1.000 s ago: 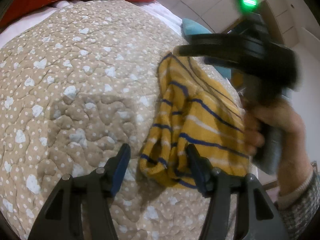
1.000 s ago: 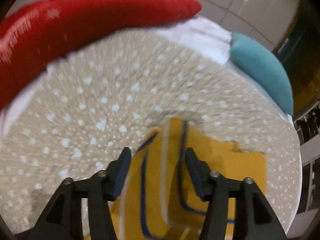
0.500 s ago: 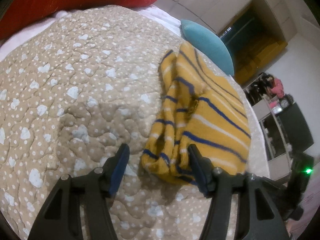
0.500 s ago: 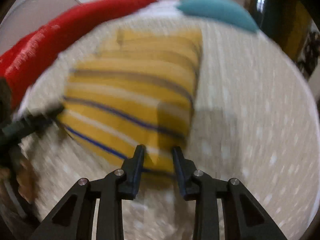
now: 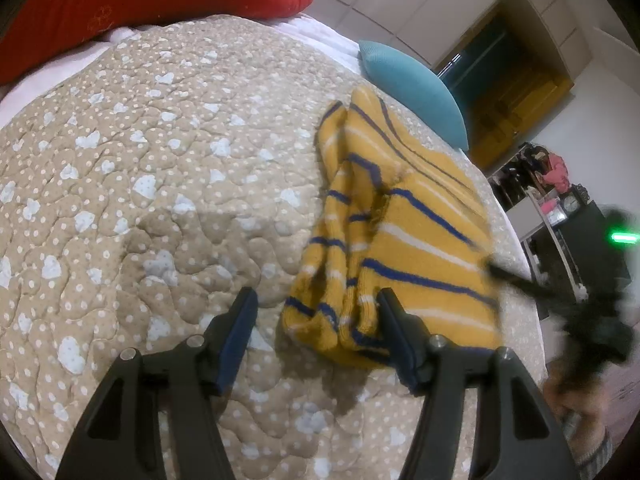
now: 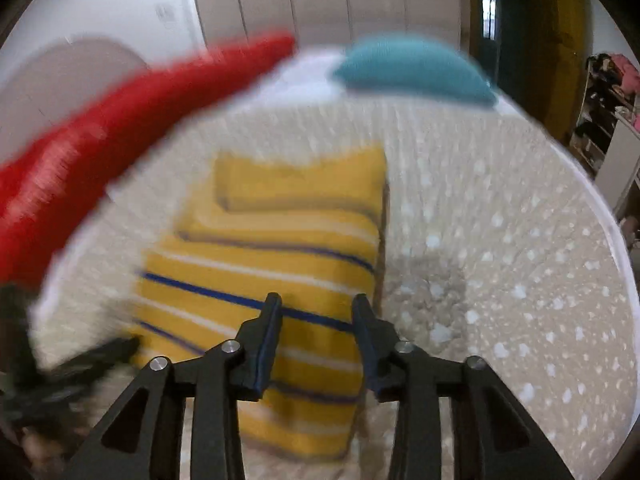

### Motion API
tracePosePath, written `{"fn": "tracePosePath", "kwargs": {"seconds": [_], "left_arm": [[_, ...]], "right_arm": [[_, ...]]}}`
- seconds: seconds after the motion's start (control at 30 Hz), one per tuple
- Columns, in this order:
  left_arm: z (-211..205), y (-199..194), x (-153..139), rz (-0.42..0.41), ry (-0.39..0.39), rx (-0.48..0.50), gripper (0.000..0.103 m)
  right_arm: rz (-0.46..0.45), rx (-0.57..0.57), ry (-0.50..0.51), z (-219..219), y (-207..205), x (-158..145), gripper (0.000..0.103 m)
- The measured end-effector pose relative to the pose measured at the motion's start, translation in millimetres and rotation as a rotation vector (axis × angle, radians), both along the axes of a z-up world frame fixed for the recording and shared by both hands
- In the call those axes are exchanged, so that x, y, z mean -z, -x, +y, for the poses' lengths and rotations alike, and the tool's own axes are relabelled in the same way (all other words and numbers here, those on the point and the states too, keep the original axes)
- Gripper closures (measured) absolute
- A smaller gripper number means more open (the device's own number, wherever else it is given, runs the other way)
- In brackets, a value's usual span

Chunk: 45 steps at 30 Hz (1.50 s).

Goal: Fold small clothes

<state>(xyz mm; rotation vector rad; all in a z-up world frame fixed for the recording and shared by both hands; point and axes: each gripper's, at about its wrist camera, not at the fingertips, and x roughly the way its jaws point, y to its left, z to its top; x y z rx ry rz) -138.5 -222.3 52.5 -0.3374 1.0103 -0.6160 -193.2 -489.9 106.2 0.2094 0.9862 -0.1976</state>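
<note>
A small yellow garment with blue and white stripes (image 5: pixel 400 236) lies folded on the beige dotted quilt (image 5: pixel 140 200); its left edge is bunched into ridges. It also shows in the right wrist view (image 6: pixel 280 248), blurred. My left gripper (image 5: pixel 316 312) is open and empty, just above the garment's near corner. My right gripper (image 6: pixel 316 312) is open and empty, hovering over the garment's near right part. The right gripper also appears blurred in the left wrist view (image 5: pixel 520 280) at the garment's right edge.
A red pillow (image 5: pixel 140 4) and a teal pillow (image 5: pixel 416 88) lie at the far end of the bed. White sheet (image 5: pixel 60 68) borders the quilt. Shelves and a doorway (image 5: pixel 520 92) stand beyond the bed's right side.
My right gripper swung from above the garment round to its right side and came back near its edge, jaws a little wider than half a second ago. The left gripper barely moved.
</note>
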Motion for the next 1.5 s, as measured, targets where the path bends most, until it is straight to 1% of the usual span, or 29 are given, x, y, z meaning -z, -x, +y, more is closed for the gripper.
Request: {"fn": "tracePosePath", "kwargs": {"seconds": [0.03,0.07,0.1,0.13,0.17,0.23,0.27,0.33,0.4,0.47,0.5,0.57,0.6,0.67,0.73,0.77,0.83,0.93,0.97,1.03,1.07,1.1,1.13,1.2,1.27,1.33,1.4,1.43,1.5], "left_arm": [[1,0,0,0.002,0.002,0.001,0.042],[1,0,0,0.005,0.002,0.001,0.042],[2,0,-1,0.01,0.0,0.002,0.042],[2,0,-3,0.015,-0.001,0.003,0.041],[3,1,-4,0.02,-0.001,0.004,0.039],[8,2,-12,0.024,0.016,0.006,0.039],[13,2,-17,0.017,0.036,-0.001,0.038],[26,1,-24,-0.001,0.054,-0.033,0.035],[43,-1,-31,-0.026,0.05,-0.085,0.032],[56,-4,-34,-0.036,0.042,-0.131,0.031],[64,-6,-34,-0.033,0.043,-0.158,0.03],[72,-11,-32,-0.021,0.044,-0.188,0.03],[76,-14,-29,-0.007,0.046,-0.208,0.03],[78,-17,-26,0.011,0.048,-0.224,0.03],[78,-18,-23,0.022,0.041,-0.219,0.03],[78,-19,-22,0.024,0.038,-0.218,0.03],[79,-18,-22,0.022,0.036,-0.218,0.029],[82,-18,-21,0.027,0.036,-0.234,0.027],[84,-19,-19,0.033,0.038,-0.242,0.027],[86,-20,-17,0.042,0.039,-0.248,0.027],[86,-20,-17,0.044,0.037,-0.25,0.027],[89,-20,-18,0.042,0.038,-0.256,0.027],[90,-20,-19,0.037,0.039,-0.26,0.027],[92,-20,-21,0.022,0.031,-0.271,0.027],[94,-20,-21,0.02,0.031,-0.281,0.027],[93,-22,-19,0.032,0.038,-0.28,0.027],[91,-22,-17,0.038,0.033,-0.274,0.027],[90,-22,-17,0.039,0.031,-0.271,0.027],[92,-22,-17,0.034,0.033,-0.277,0.027]], "right_arm": [[0.057,0.014,-0.007,-4,-8,10,0.044],[0.05,0.041,-0.032,-9,-9,8,0.045],[0.012,0.066,-0.074,-12,-7,-4,0.048],[-0.026,0.072,-0.08,-11,-5,-15,0.052],[-0.078,0.059,-0.076,-6,-5,-29,0.052],[-0.126,0.026,-0.064,4,-11,-42,0.053],[-0.131,0.017,-0.068,8,-15,-41,0.054],[-0.077,-0.009,-0.098,15,-29,-21,0.057],[0.0,-0.025,-0.039,23,-44,7,0.057],[-0.025,-0.013,0.007,31,-45,-2,0.059],[-0.067,-0.017,0.005,38,-42,-14,0.061],[-0.121,-0.067,-0.003,55,-41,-28,0.061],[-0.124,-0.09,0.014,64,-44,-29,0.061],[-0.087,-0.159,0.037,87,-59,-19,0.061],[0.018,-0.2,0.095,103,-79,9,0.06],[0.027,-0.214,0.131,108,-84,14,0.06],[0.035,-0.199,0.152,112,-88,4,0.062],[-0.05,-0.199,0.054,108,-82,-17,0.063],[-0.049,-0.203,0.039,109,-81,-17,0.063],[0.029,-0.242,0.033,116,-88,7,0.061],[0.035,-0.261,0.061,121,-87,13,0.062],[0.013,-0.26,0.081,124,-83,7,0.062],[-0.002,-0.257,0.067,124,-80,0,0.061],[-0.072,-0.275,-0.047,120,-69,-16,0.061],[-0.111,-0.274,-0.105,121,-57,-25,0.061],[-0.096,-0.276,-0.24,115,-51,-13,0.061],[-0.01,-0.278,-0.451,115,-41,19,0.061],[0.029,-0.277,-0.505,119,-29,38,0.061],[0.003,-0.318,-0.475,127,-9,37,0.061]]}}
